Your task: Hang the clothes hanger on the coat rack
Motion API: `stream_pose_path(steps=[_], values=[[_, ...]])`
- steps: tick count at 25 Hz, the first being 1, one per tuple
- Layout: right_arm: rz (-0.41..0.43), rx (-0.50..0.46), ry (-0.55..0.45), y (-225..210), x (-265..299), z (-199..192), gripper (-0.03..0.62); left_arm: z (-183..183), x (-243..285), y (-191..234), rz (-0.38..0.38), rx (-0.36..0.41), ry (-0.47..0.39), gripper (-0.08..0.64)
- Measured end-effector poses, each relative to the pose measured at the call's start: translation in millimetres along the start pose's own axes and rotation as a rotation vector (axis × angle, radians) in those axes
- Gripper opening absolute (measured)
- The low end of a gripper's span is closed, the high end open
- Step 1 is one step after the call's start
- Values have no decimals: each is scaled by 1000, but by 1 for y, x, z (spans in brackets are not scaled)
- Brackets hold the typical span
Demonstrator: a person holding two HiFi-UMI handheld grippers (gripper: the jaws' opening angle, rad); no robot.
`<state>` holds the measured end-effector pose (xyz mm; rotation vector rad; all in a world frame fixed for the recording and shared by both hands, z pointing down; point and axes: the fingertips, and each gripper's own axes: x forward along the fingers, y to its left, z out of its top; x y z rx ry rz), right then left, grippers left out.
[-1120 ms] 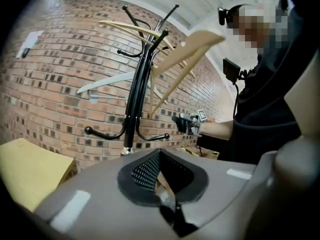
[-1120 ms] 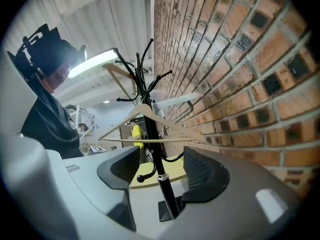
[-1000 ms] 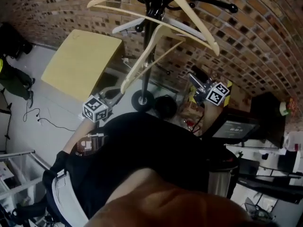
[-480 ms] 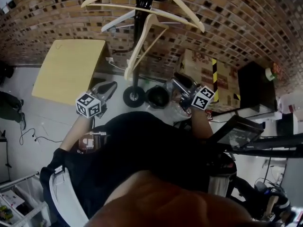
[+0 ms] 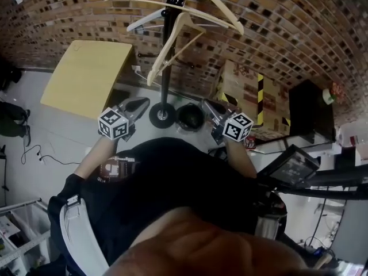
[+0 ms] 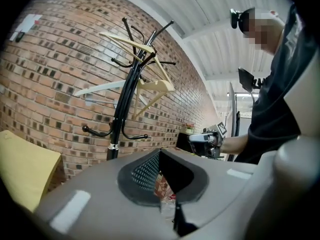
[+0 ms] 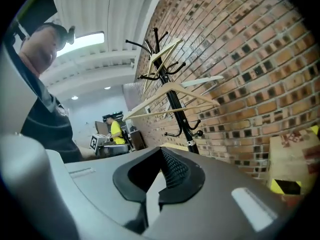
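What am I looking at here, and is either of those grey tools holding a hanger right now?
There is no robot arm: a person holds a grey two-jaw gripper in each hand. The head view looks down from a camera on the person's head; the left gripper and right gripper carry checkered marker cubes. The two gripper views look along each gripper's own jaws. Both are shut and empty. Ahead stands a black metal coat rack with pale wooden clothes hangers on its hooks, beside a yellow tabletop.
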<state>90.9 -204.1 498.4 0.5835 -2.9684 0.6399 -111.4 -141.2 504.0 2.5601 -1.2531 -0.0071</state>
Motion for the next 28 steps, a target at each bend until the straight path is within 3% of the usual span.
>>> stream_pose_path(steps=[6, 13, 28], values=[[-57, -37, -7, 21, 12, -7, 12, 3, -20, 10, -49, 20, -14, -8], [-57, -102, 4, 49, 33, -5, 12, 5, -41, 26, -62, 21, -20, -8], [-54, -124, 4, 49, 27, -3, 12, 3, -38, 20, -73, 11, -31, -8]])
